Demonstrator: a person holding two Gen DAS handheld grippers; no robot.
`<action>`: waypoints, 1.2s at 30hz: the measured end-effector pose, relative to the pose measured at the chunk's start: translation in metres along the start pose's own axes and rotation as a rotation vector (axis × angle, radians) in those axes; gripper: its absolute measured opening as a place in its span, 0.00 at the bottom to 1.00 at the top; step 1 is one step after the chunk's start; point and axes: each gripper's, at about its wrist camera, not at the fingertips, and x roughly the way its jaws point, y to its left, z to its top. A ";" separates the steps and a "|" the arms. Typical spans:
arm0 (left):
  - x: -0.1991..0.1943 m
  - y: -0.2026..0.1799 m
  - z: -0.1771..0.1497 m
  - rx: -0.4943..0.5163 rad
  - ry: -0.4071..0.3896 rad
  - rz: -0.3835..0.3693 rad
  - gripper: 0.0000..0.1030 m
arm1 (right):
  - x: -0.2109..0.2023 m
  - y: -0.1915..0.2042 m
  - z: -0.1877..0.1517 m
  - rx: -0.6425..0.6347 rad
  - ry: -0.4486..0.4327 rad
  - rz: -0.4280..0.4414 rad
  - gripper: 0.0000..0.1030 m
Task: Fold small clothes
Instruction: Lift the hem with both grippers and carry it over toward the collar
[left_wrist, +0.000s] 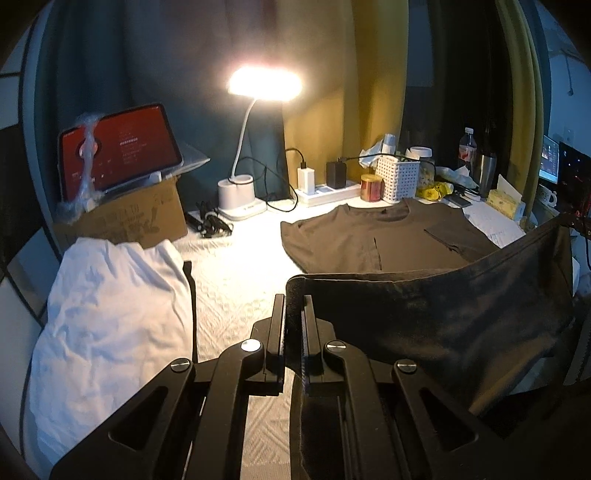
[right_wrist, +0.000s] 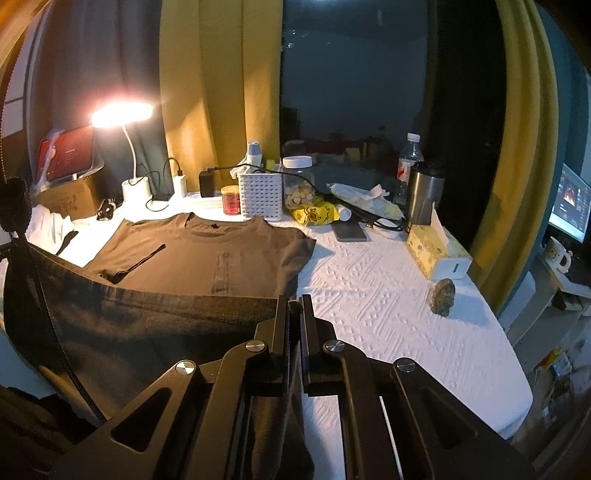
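Together, 2 grippers, left (left_wrist: 294, 306) and right (right_wrist: 294, 306), clench 1 dark shirt (left_wrist: 424, 236), beside 1 white garment (left_wrist: 110, 317).

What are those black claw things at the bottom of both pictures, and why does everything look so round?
Those claws are grippers, a bit like big tongs. A person holds one in each hand, and each has a little camera looking out along its two fingers. The lens is very wide, so the pictures bend into a round shape.

One picture comes from the left gripper, the other from the right gripper. Both are squeezed shut on the top edge of a dark cloth, one at each end, so it hangs stretched between them.

Underneath is a table with a bumpy white cover. A brown T-shirt lies flat on it, and a white garment is heaped at the left. At the back are a glowing lamp, a tablet, a white basket and bottles.
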 end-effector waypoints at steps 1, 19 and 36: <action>0.001 0.000 0.002 0.002 -0.002 0.000 0.05 | 0.001 -0.001 0.001 0.001 0.000 -0.001 0.05; 0.032 0.001 0.051 0.025 -0.025 0.017 0.05 | 0.032 -0.022 0.033 0.025 -0.003 -0.019 0.05; 0.072 0.003 0.093 0.059 -0.038 0.052 0.05 | 0.075 -0.042 0.071 0.027 -0.017 -0.031 0.05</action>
